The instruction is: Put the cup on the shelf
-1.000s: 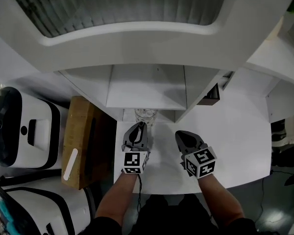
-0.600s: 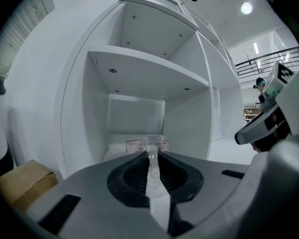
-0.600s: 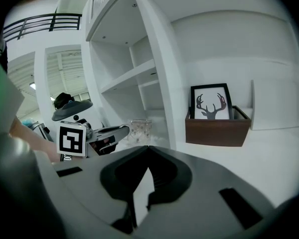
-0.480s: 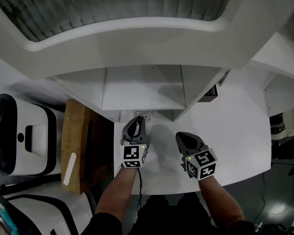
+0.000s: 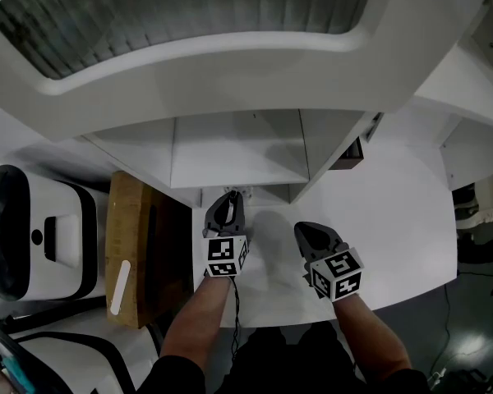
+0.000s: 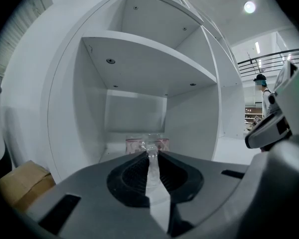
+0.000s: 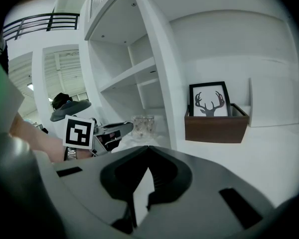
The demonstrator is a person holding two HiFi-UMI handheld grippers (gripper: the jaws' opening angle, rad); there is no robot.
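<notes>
A clear glass cup point(image 6: 147, 145) with a faint pattern stands at the mouth of the white shelf's point(image 5: 238, 150) bottom middle compartment. My left gripper point(image 6: 152, 154) is shut on the cup's near wall, and the glass shows between the pads. In the head view the cup point(image 5: 241, 193) peeks out just under the shelf's edge, ahead of the left gripper point(image 5: 228, 197). The right gripper view shows the cup point(image 7: 143, 124) upright with the left gripper point(image 7: 120, 127) at it. My right gripper point(image 5: 302, 228) hovers to the right over the white table, shut and empty.
A brown wooden box point(image 5: 135, 245) lies left of the left gripper, with white appliances point(image 5: 33, 232) beyond it. A framed deer picture in a dark box point(image 7: 211, 101) stands right of the shelf's side wall. White table point(image 5: 394, 220) stretches to the right.
My left gripper has carried the cup forward, so the cup now sits mostly under the shelf's edge. The right gripper has barely moved.
</notes>
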